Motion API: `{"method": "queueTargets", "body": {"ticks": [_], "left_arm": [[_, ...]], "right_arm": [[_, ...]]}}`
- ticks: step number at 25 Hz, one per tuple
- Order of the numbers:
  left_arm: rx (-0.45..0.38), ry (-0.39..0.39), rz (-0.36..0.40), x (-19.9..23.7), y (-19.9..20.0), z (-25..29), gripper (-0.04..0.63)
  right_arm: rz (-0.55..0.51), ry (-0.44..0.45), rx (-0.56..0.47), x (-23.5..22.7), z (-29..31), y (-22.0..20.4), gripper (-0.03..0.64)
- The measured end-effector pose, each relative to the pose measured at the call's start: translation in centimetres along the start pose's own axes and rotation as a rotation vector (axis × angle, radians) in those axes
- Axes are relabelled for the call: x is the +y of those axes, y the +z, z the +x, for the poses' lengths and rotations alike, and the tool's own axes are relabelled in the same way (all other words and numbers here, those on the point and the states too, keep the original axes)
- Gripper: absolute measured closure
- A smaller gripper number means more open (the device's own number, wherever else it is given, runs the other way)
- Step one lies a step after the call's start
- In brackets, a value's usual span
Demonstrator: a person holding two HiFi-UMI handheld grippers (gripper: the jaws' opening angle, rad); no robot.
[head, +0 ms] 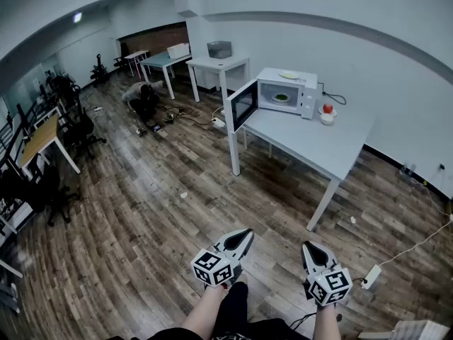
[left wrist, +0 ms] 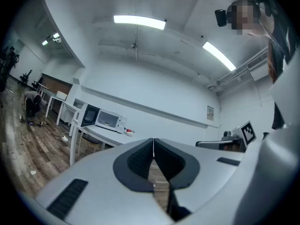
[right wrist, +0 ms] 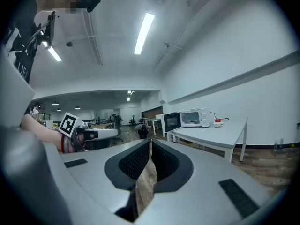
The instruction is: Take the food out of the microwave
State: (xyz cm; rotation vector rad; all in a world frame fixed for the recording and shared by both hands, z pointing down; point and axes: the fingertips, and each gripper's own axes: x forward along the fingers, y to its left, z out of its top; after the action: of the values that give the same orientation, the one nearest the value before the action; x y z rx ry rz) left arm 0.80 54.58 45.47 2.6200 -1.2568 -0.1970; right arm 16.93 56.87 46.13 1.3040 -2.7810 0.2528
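Left tool [head: 246, 234] and right tool [head: 307, 247] were pressed shut, empty; boxy white microwave [head: 287, 94] sat at 12 o'clock, food [head: 281, 98] just a greenish blur.

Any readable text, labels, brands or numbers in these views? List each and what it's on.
Nothing legible in any view.
Wall notice: too small to read.
Microwave: no readable brand or numbers.
Square markers: coded patterns, no lettering.
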Motion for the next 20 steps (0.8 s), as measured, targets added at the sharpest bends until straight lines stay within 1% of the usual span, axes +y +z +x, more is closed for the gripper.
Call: {"method": "queueTargets", "body": {"ticks": [8, 13, 20], "left_arm": [[0.018, -0.037, 0.012, 6.5, 0.9, 6.9, 0.584], [0.021, -0.053, -0.006, 11.2, 2.4, 11.1, 0.584], [0.066, -0.086, -0.014, 17.0, 2.7, 15.8, 0.584]], "right_arm": [[-0.005, -0.020, 0.017, -4.4, 8.0, 0.9, 0.577], [0.010, -0.057, 0.003, -7.3, 13.1, 2.3, 0.577], [0.042, -0.096, 0.020, -10.2, 19.5, 2.4, 0.577]]}}
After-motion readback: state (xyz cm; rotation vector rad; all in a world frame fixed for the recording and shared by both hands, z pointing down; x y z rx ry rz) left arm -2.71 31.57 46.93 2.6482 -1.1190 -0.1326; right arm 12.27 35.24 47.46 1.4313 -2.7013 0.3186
